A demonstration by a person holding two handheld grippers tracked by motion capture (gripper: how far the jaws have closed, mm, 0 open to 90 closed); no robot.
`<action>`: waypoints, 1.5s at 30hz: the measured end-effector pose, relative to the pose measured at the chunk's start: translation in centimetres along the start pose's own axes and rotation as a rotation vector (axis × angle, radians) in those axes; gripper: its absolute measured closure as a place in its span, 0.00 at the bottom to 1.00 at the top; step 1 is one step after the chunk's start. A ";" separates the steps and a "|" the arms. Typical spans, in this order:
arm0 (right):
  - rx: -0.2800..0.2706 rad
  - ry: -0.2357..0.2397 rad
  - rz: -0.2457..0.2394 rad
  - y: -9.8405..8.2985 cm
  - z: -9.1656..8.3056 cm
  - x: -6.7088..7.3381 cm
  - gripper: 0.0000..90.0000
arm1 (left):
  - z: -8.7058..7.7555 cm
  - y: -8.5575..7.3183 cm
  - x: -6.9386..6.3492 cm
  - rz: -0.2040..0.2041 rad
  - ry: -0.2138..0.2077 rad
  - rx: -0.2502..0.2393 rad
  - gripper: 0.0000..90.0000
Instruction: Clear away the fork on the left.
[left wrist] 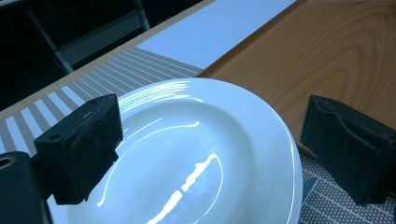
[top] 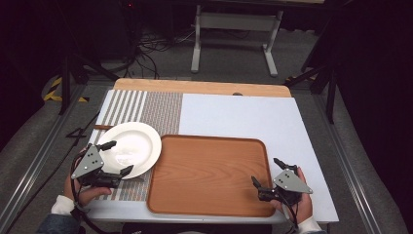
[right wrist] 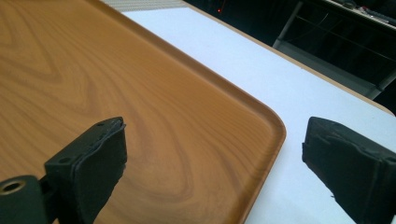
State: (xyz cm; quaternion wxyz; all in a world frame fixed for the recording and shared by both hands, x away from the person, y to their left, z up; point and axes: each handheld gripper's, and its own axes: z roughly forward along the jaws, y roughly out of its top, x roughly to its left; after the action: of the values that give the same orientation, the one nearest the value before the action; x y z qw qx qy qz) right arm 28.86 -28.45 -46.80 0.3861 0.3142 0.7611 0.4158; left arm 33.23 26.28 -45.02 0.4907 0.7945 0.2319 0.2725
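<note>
Two things near: plate (top: pixel 130 147) beside tray (top: pixel 209 174), on striped placemat (top: pixel 146 109).

Right gripper (right wrist: pixel 212 163) jaws wide apart, straddling rounded corner of wooden tray (right wrist: pixel 154 107); white table (right wrist: pixel 289 88) beyond

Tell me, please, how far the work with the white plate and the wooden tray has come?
Early. Nothing looks moved yet: the white plate lies on the striped placemat, beside the bare wooden tray. In hand: the left hand-held gripper is open, its jaws either side of the plate's near rim, not gripping. The right hand-held gripper hangs open over the tray's right edge. Any grasp and lift remain.
</note>
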 end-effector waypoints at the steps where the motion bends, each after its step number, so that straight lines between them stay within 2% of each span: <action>1: -0.005 -0.001 0.006 0.0 -0.1 -0.1 0.08 | 0.0 -0.1 0.0 -0.002 0.004 0.004 0.07; 6: -0.013 0.006 -0.002 0.2 -0.1 0.1 0.08 | -0.1 -0.3 0.3 -0.001 -0.013 0.005 0.07; 14: -0.027 0.029 -0.023 0.7 0.3 0.5 0.08 | -0.8 -0.8 1.2 -0.015 -0.002 0.015 0.07; 20: -0.030 0.035 -0.030 0.9 0.6 0.6 0.08 | -2.2 -0.9 2.8 0.002 0.041 0.037 0.11; 23: -0.020 0.044 -0.037 0.8 1.0 0.7 0.08 | -3.0 -1.0 4.3 0.003 0.050 0.062 0.14; 24: -0.019 0.047 -0.037 0.9 1.1 0.7 0.08 | -3.3 -1.0 5.2 -0.007 0.057 0.075 0.14; 26: -0.019 0.049 -0.042 0.9 1.1 0.8 0.08 | -3.4 -1.0 6.3 -0.024 0.061 0.079 0.14; 27: -0.017 0.049 -0.040 0.9 1.2 0.8 0.08 | -3.3 -0.8 7.6 -0.036 0.055 0.087 0.13; 28: -0.017 0.049 -0.040 0.9 1.2 0.8 0.08 | -3.3 -0.8 7.6 -0.036 0.055 0.087 0.14; 30: -0.012 0.050 -0.047 0.9 1.3 0.9 0.08 | -2.9 -0.4 8.9 -0.017 0.068 0.130 0.14; 31: -0.008 0.053 -0.048 1.0 1.4 1.0 0.08 | -2.3 -0.1 10.3 -0.019 0.061 0.170 0.17; 33: -0.006 0.056 -0.055 1.0 1.4 1.0 0.08 | -1.5 0.2 11.7 -0.019 0.054 0.208 0.17; 34: -0.006 0.058 -0.055 1.0 1.4 1.1 0.08 | -1.5 0.2 11.7 -0.019 0.054 0.208 0.17; 35: -0.006 0.059 -0.056 1.0 1.4 1.1 0.08 | -0.8 0.5 12.8 -0.011 0.058 0.246 0.18; 36: -0.006 0.059 -0.056 1.0 1.4 1.1 0.08 | -0.8 0.5 12.8 -0.011 0.058 0.246 0.20; 40: -0.002 0.060 -0.055 1.0 1.4 1.1 0.08 | 0.8 0.7 15.4 -0.026 0.051 0.306 0.20; 42: 0.003 0.060 -0.056 1.0 1.5 1.1 0.08 | 1.3 0.7 16.2 -0.034 0.046 0.328 0.21; 44: 0.003 0.061 -0.055 1.0 1.4 1.1 0.08 | 2.6 0.5 17.3 -0.015 0.028 0.404 0.24; 45: 0.006 0.060 -0.057 1.0 1.4 1.2 0.08 | 2.9 0.5 17.6 -0.006 0.022 0.424 0.24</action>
State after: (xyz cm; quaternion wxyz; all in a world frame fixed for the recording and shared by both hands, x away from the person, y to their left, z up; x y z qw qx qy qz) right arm 29.62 -26.48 -46.82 0.3738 0.2807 0.7823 0.4117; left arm 48.25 35.40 -42.01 0.3107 0.8763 0.2918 0.2246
